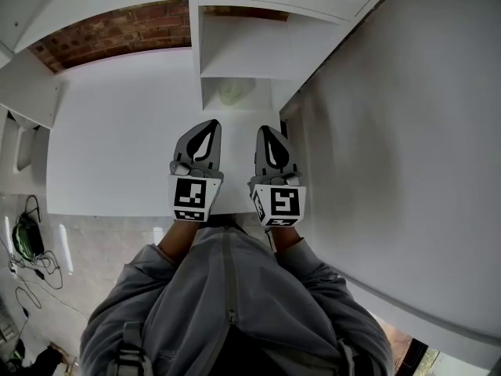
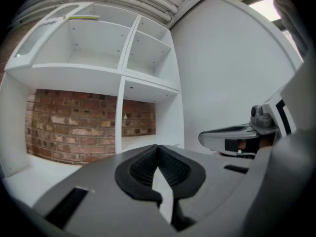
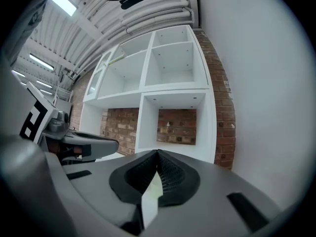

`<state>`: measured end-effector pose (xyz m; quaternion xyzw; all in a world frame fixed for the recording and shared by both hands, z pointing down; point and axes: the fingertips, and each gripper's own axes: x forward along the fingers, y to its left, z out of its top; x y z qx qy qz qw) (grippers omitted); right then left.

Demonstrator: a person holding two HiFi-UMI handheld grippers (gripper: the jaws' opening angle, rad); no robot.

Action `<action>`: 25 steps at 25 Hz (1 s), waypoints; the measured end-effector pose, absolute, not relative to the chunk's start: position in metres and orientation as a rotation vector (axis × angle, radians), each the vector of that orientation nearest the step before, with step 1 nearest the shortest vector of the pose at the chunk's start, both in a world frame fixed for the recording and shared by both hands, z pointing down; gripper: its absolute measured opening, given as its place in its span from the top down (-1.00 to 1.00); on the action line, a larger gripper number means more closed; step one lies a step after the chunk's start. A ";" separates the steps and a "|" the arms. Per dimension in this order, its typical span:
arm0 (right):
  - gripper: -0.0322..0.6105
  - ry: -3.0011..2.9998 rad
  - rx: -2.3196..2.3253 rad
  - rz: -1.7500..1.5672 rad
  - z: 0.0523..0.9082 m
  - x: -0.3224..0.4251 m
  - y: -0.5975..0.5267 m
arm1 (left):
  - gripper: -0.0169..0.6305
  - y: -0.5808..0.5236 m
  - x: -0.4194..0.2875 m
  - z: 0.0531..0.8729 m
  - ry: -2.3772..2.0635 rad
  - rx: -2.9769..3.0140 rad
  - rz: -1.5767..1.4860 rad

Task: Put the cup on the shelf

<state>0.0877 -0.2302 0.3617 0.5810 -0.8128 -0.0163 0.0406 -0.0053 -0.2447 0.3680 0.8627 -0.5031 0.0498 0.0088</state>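
Left hand-held gripper [image 1: 211, 125] and right hand-held gripper [image 1: 268, 131] side by side, both pinched closed, empty; cup [image 1: 232, 92] at twelve o'clock, inside the shelf [image 1: 243, 53].

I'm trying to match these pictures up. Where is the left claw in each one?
Head view: the left claw sits low in the middle, just left of the right claw.
Left gripper view: the left claw is at the bottom middle, shut and empty.
Right gripper view: it is at the left edge, seen side-on.
Shared landmark: the brick wall behind the white shelf.
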 end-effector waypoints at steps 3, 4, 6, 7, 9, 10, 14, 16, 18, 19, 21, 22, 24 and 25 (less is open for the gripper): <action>0.82 -2.502 1.786 -0.071 0.347 0.088 -0.214 | 0.93 -0.229 -0.012 0.354 -1.586 2.694 0.161; 0.82 -2.506 1.789 -0.074 0.343 0.089 -0.210 | 0.93 -0.224 -0.013 0.349 -1.590 2.693 0.160; 0.82 -2.511 1.793 -0.078 0.335 0.089 -0.202 | 0.92 -0.215 -0.016 0.341 -1.592 2.694 0.149; 0.82 -2.513 1.794 -0.080 0.332 0.089 -0.199 | 0.92 -0.211 -0.017 0.338 -1.591 2.695 0.141; 0.82 -2.515 1.793 -0.088 0.328 0.088 -0.193 | 0.93 -0.204 -0.017 0.332 -1.585 2.701 0.135; 0.82 -2.512 1.792 -0.092 0.326 0.088 -0.191 | 0.93 -0.202 -0.016 0.330 -1.583 2.707 0.135; 0.82 -2.512 1.782 -0.077 0.325 0.085 -0.185 | 0.93 -0.195 -0.014 0.322 -1.578 2.728 0.131; 0.82 -2.518 1.783 -0.071 0.324 0.083 -0.183 | 0.93 -0.193 -0.014 0.321 -1.571 2.733 0.130; 0.82 -2.520 1.782 -0.076 0.324 0.082 -0.181 | 0.93 -0.191 -0.014 0.322 -1.568 2.736 0.134; 0.82 -2.522 1.780 -0.078 0.324 0.082 -0.181 | 0.93 -0.191 -0.014 0.323 -1.568 2.736 0.135; 0.82 -2.525 1.774 -0.083 0.324 0.082 -0.180 | 0.93 -0.190 -0.014 0.323 -1.569 2.734 0.133; 0.82 -2.525 1.771 -0.086 0.324 0.082 -0.180 | 0.93 -0.190 -0.014 0.324 -1.570 2.733 0.132; 0.82 -2.525 1.768 -0.087 0.324 0.082 -0.178 | 0.93 -0.190 -0.014 0.323 -1.575 2.738 0.133; 0.82 -2.526 1.766 -0.086 0.324 0.082 -0.178 | 0.93 -0.189 -0.014 0.322 -1.579 2.744 0.136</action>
